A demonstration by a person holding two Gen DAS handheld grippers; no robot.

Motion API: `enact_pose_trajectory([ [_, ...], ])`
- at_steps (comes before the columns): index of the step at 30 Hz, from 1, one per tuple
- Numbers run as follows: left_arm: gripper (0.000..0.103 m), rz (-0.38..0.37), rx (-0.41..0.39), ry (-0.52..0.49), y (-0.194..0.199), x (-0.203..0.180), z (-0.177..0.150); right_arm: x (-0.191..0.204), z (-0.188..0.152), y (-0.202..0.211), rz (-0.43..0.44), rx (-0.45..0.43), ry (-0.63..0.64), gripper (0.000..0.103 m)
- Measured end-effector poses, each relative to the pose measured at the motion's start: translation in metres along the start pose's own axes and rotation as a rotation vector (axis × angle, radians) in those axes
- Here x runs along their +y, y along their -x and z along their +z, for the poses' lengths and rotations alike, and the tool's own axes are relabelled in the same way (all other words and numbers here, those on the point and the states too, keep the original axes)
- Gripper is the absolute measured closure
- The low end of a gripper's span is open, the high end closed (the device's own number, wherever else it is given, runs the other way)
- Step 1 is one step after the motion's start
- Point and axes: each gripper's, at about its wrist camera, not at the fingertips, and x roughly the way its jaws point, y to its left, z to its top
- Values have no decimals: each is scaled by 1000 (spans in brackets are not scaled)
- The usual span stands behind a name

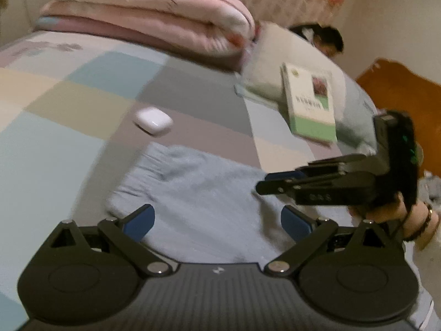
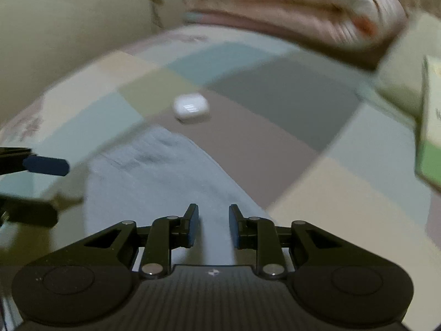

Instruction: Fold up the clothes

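A light blue garment (image 1: 198, 193) lies flat on the checked bed sheet (image 1: 82, 88), its ribbed hem toward the far side. My left gripper (image 1: 217, 220) is open wide just above its near part, one pad on each side. My right gripper (image 1: 264, 183) reaches in from the right over the garment's right edge, held by a hand with a bracelet. In the right wrist view the garment (image 2: 154, 182) runs under my right gripper (image 2: 214, 226), whose pads stand a narrow gap apart with nothing pinched between them. A left fingertip (image 2: 46, 165) shows at the left edge.
A white earbud case (image 1: 153, 121) rests on the sheet just beyond the garment. A green-and-white book (image 1: 311, 104) leans on a white pillow (image 1: 275, 55) at the right. A folded pink quilt (image 1: 154, 19) fills the far end. A person's head (image 1: 328, 38) shows behind the pillow.
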Motion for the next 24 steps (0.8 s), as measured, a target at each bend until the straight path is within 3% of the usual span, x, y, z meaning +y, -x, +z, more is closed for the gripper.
enact_pose_trajectory([
  [4, 5, 11, 47, -32, -15, -8, -5, -4, -1, -25, -8, -48, -50, 72],
  [8, 5, 38, 28, -12, -7, -1, -5, 9, 6, -34, -7, -74, -26, 67],
  [13, 5, 35, 6, 5, 3, 4, -3, 6, -6, 17, -56, -15, 28, 63],
  [16, 5, 47, 19, -15, -2, -4, -3, 2, -35, 69, -112, 1, 13, 56],
  [19, 5, 109, 46, -82, -18, -25, -9, 7, -78, 107, -172, 14, -6, 55],
  [24, 5, 207, 65, -218, -55, -57, -24, 14, -143, 119, -268, 67, -40, 55],
])
